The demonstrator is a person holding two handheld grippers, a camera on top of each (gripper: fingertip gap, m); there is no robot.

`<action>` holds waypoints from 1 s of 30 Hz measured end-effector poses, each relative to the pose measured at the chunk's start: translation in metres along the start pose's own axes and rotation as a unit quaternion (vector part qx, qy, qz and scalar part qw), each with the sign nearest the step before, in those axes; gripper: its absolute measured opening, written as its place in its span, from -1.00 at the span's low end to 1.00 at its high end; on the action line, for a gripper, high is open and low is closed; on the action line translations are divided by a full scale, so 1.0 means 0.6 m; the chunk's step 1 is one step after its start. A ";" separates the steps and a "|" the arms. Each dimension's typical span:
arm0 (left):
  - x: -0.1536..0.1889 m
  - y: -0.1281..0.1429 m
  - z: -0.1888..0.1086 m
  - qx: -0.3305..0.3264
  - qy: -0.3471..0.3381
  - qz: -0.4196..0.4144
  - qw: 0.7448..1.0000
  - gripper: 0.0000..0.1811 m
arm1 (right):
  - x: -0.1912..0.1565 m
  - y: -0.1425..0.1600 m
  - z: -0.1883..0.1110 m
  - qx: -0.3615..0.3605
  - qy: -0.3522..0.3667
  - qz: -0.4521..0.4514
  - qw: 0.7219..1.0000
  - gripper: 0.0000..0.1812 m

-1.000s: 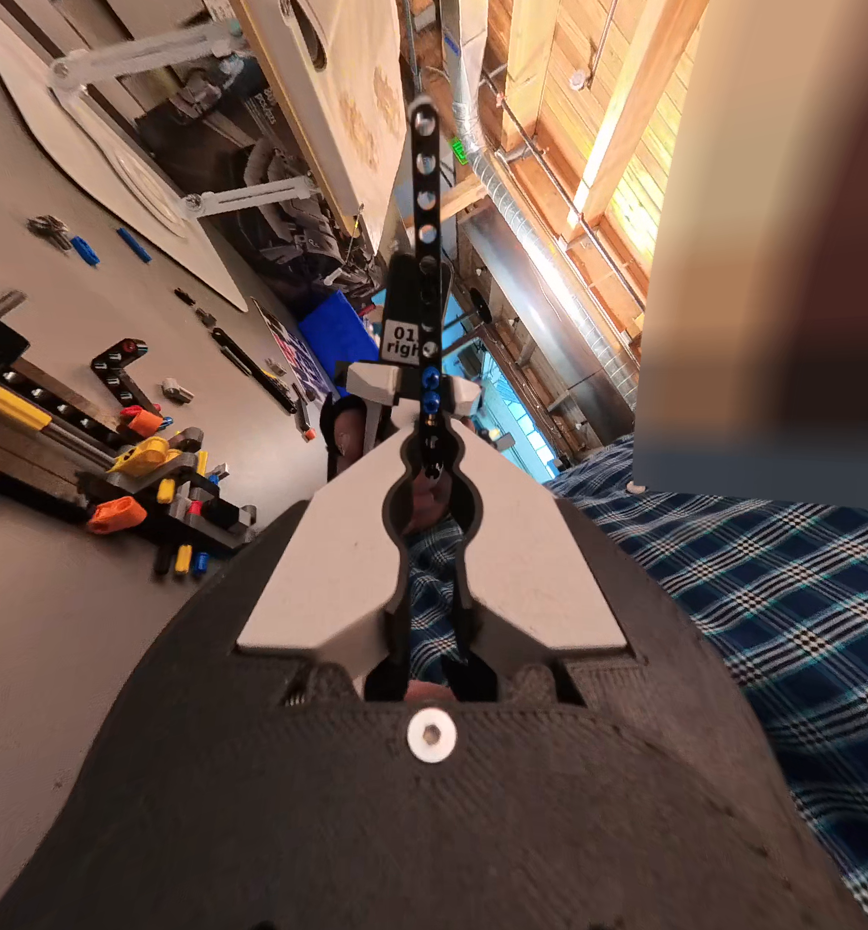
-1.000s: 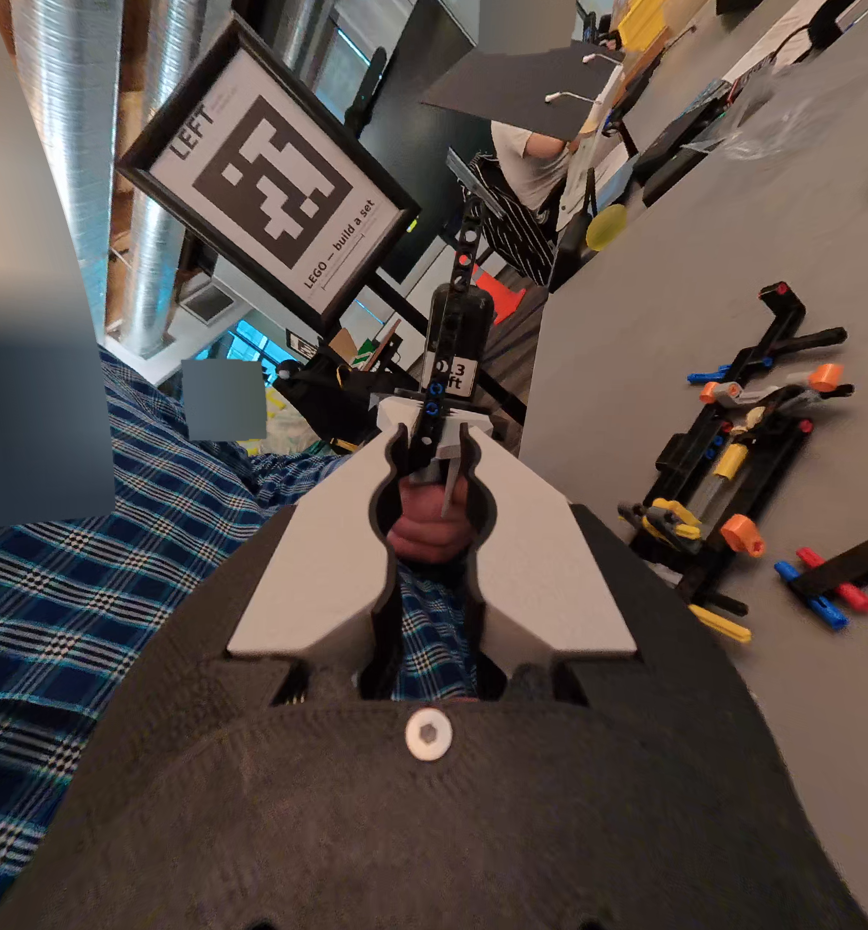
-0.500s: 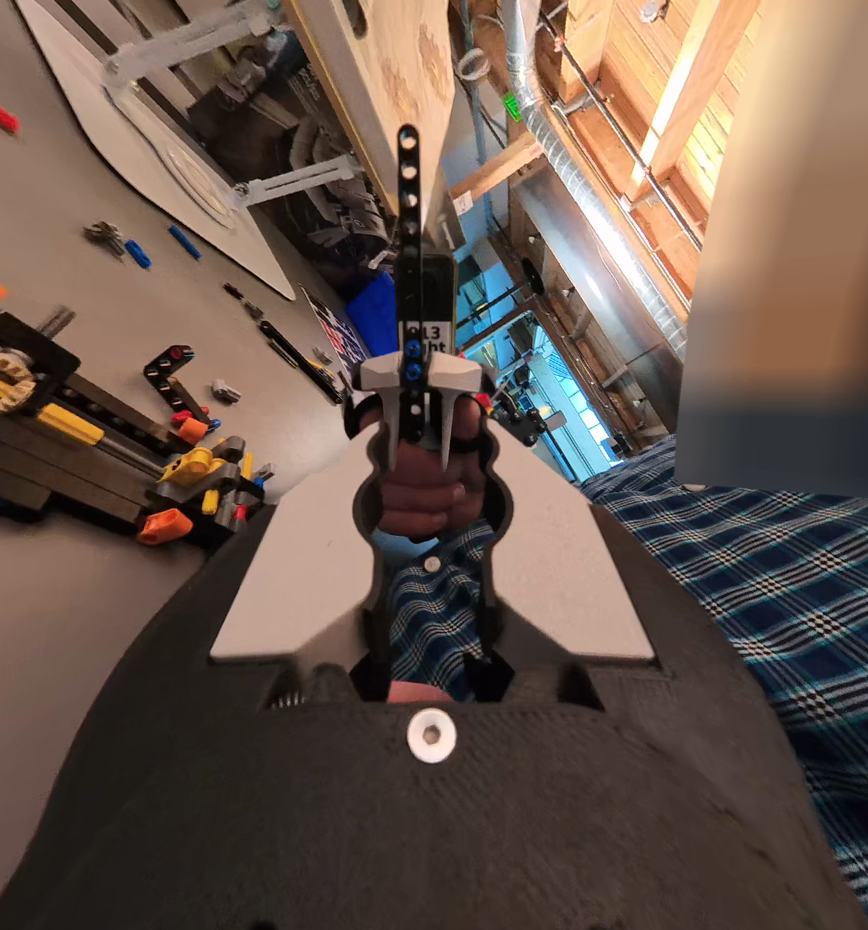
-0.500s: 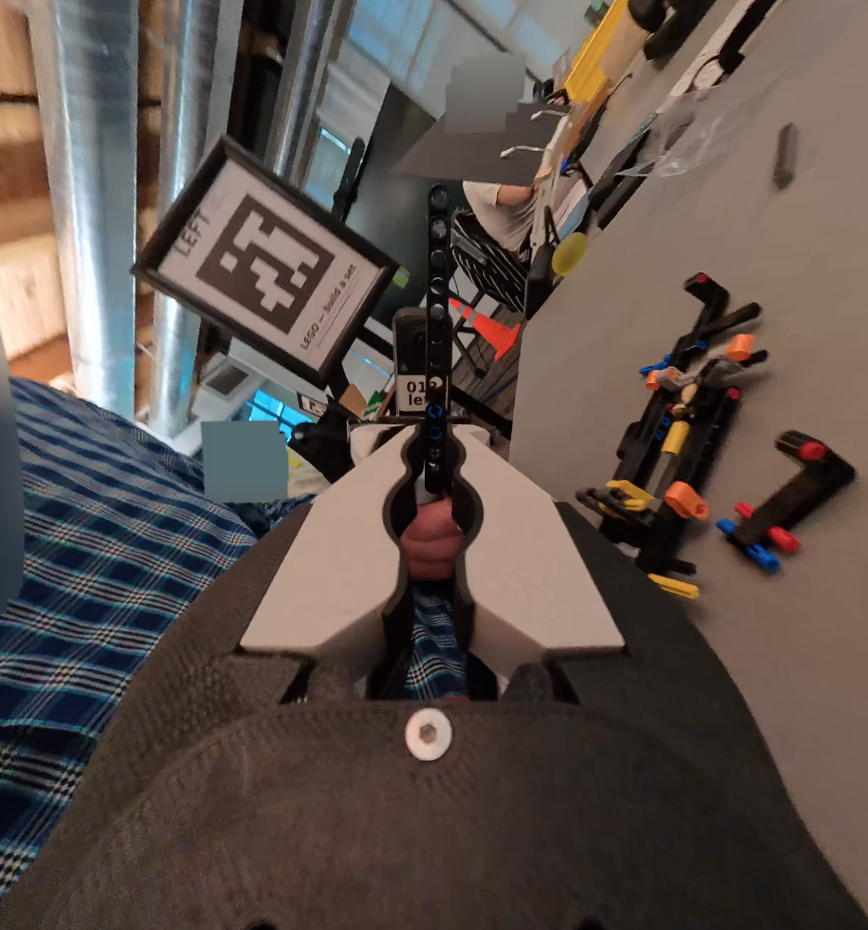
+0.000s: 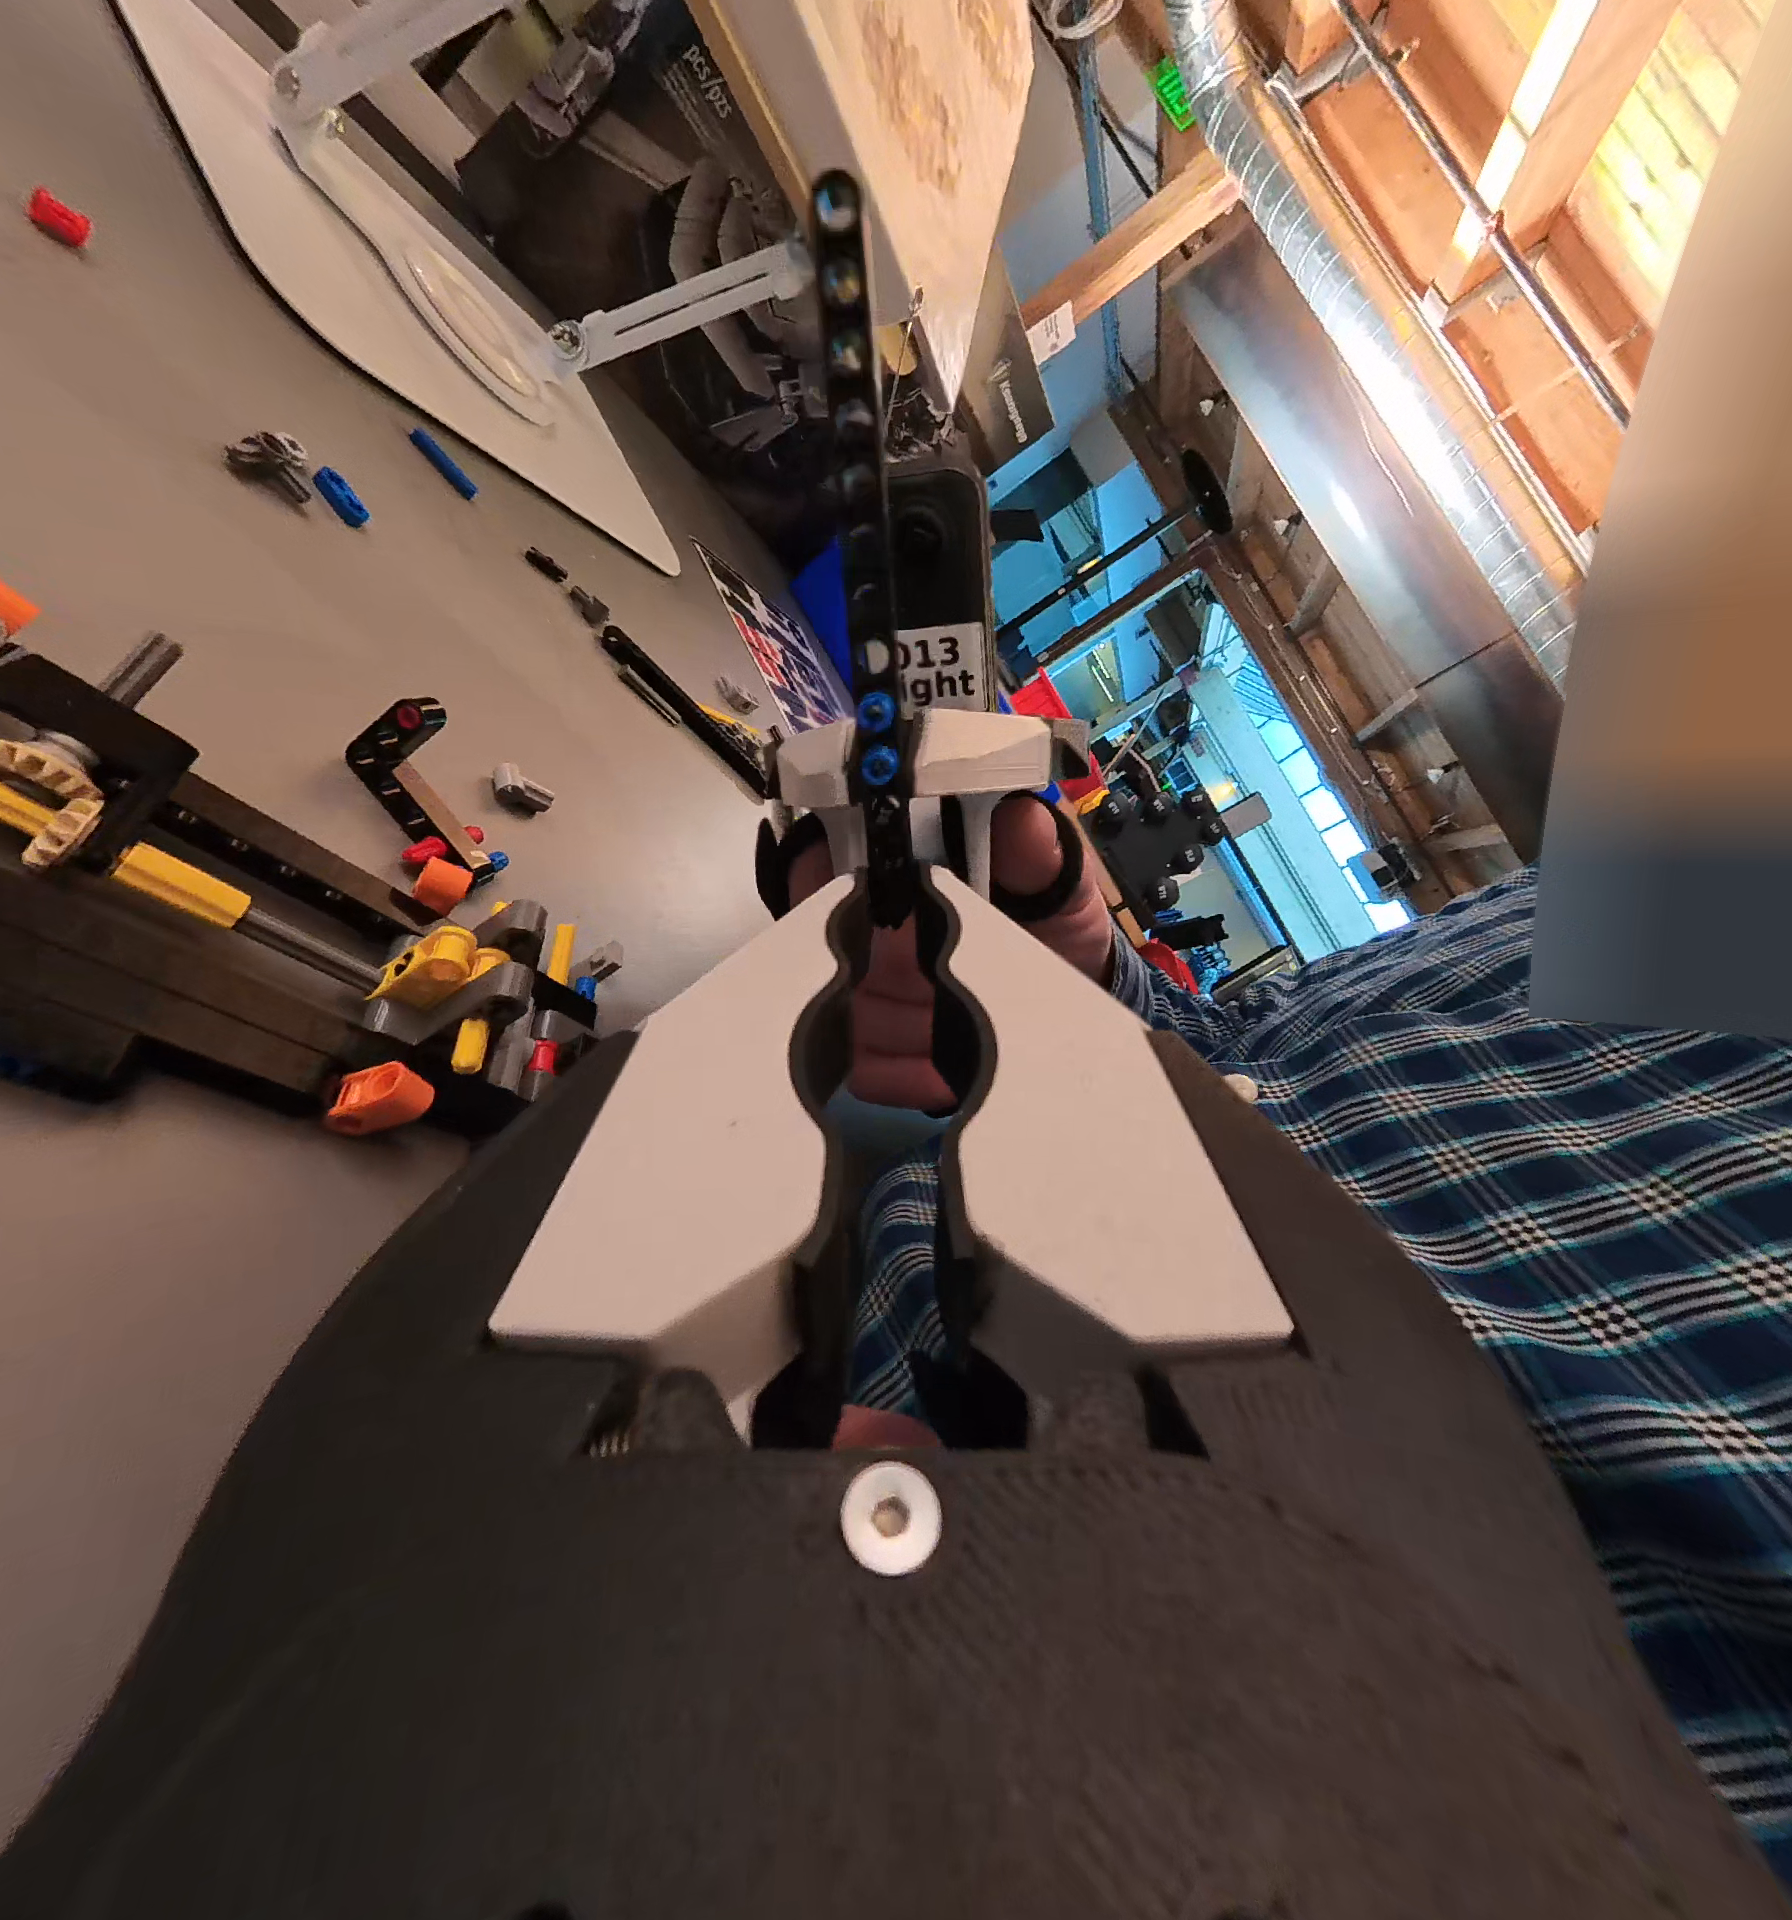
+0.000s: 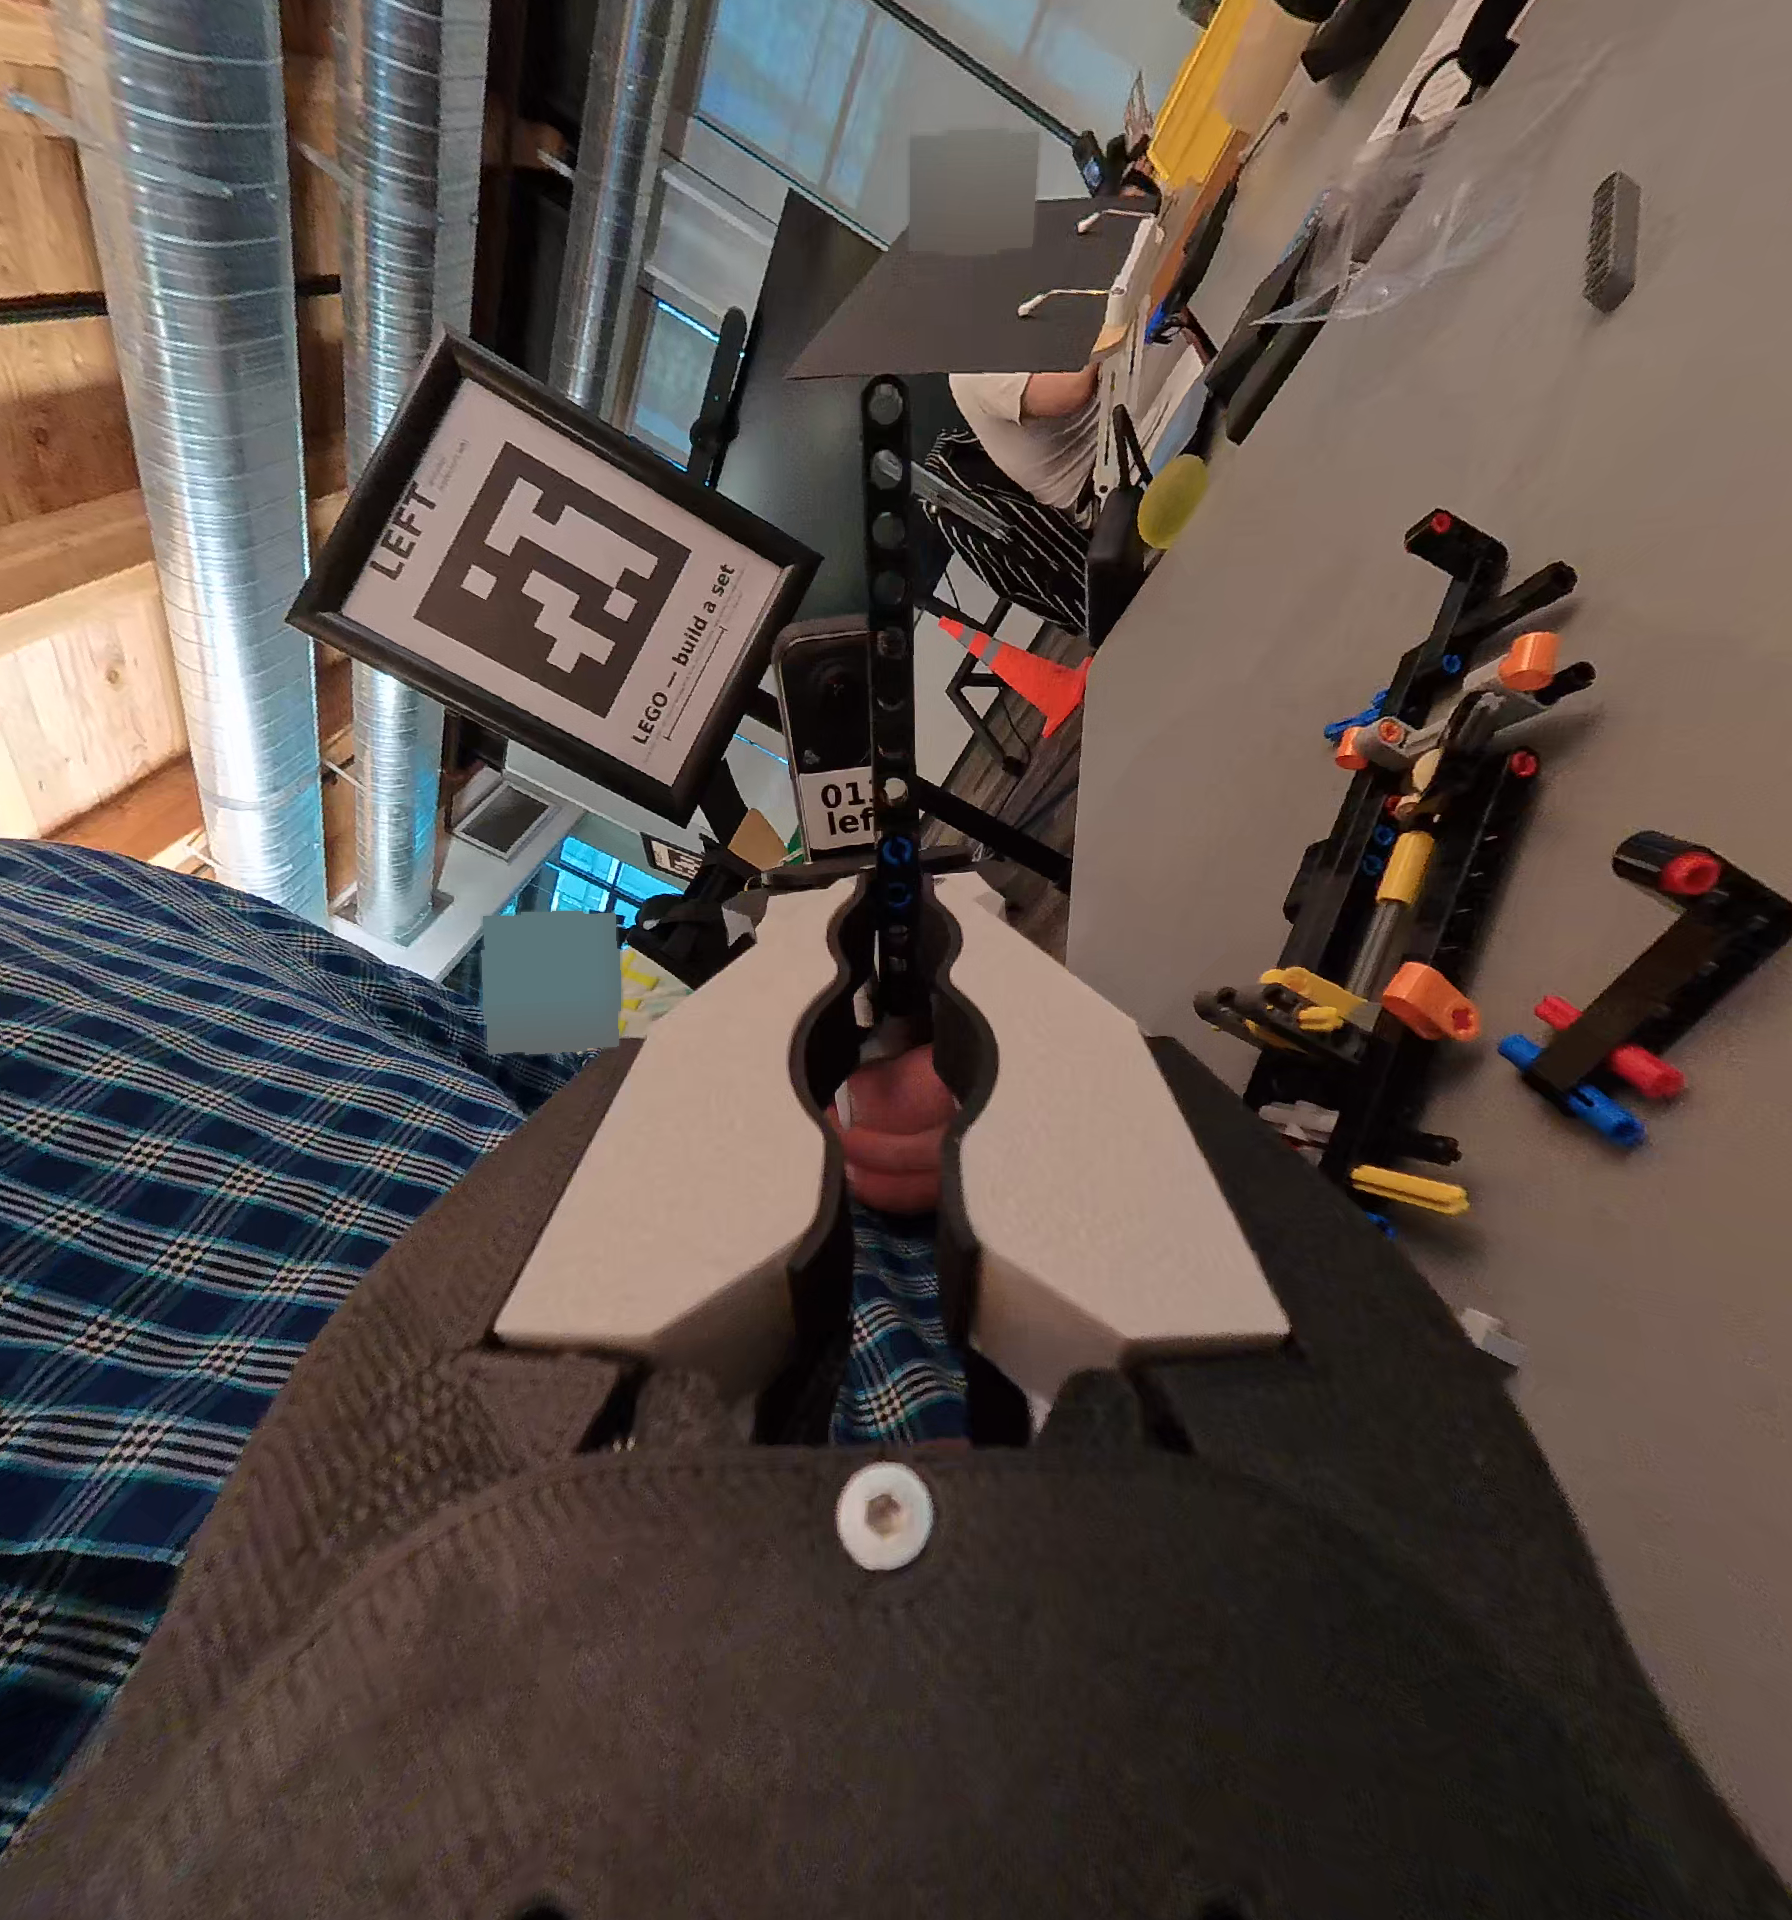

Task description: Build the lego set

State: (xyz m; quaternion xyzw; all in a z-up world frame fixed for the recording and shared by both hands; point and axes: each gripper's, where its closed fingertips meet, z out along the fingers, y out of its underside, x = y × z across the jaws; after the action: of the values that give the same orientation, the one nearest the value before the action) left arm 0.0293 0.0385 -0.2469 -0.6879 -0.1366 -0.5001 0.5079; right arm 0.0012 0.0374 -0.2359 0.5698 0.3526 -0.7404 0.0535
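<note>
A long black holed beam [image 5: 850,416] with two blue pins [image 5: 876,738] near its lower end stands upright in the air between my two grippers, which face each other. My left gripper [image 5: 887,899] is shut on the beam's lower end. My right gripper [image 6: 892,904] is shut on the same beam [image 6: 887,582] just below the blue pins [image 6: 894,852]. The right gripper also shows in the left wrist view [image 5: 975,764]. The part-built black, yellow and orange model [image 5: 196,914] lies on the grey table [image 5: 144,1351]; it also shows in the right wrist view [image 6: 1391,894].
A black L-shaped piece with red and blue pins [image 6: 1681,956] lies beside the model. Loose blue pins [image 5: 341,494], a red piece [image 5: 59,213] and a grey brick [image 6: 1611,244] lie farther off. A white board [image 5: 435,281] and a framed marker sign [image 6: 559,582] stand behind. A plaid shirt [image 5: 1494,1195] is close. Less than 4 cm separates the two grippers' tips. The right tips stand about 25 cm off the grey brick [image 6: 1611,244].
The right gripper was open one second ago and then shut on the beam. The left gripper was wide open half a second ago and is shut on the beam again.
</note>
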 end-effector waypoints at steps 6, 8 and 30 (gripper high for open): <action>0.000 -0.010 -0.003 0.019 0.022 -0.040 0.999 -0.94 | -0.001 -0.013 -0.012 0.015 0.003 -0.008 1.000 -0.90; 0.007 -0.003 0.003 0.004 0.035 -0.041 0.999 -0.94 | -0.003 -0.014 -0.012 0.009 0.008 -0.023 1.000 -0.90; 0.011 -0.121 0.048 -0.021 -0.072 0.188 0.979 -0.62 | 0.017 -0.085 -0.185 0.033 0.165 -0.174 0.970 -0.95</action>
State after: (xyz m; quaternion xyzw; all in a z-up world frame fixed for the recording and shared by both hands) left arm -0.0021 0.0926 -0.2001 -0.7465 -0.0304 -0.3472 0.5669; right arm 0.0625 0.1434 -0.2324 0.6152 0.4252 -0.6458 -0.1537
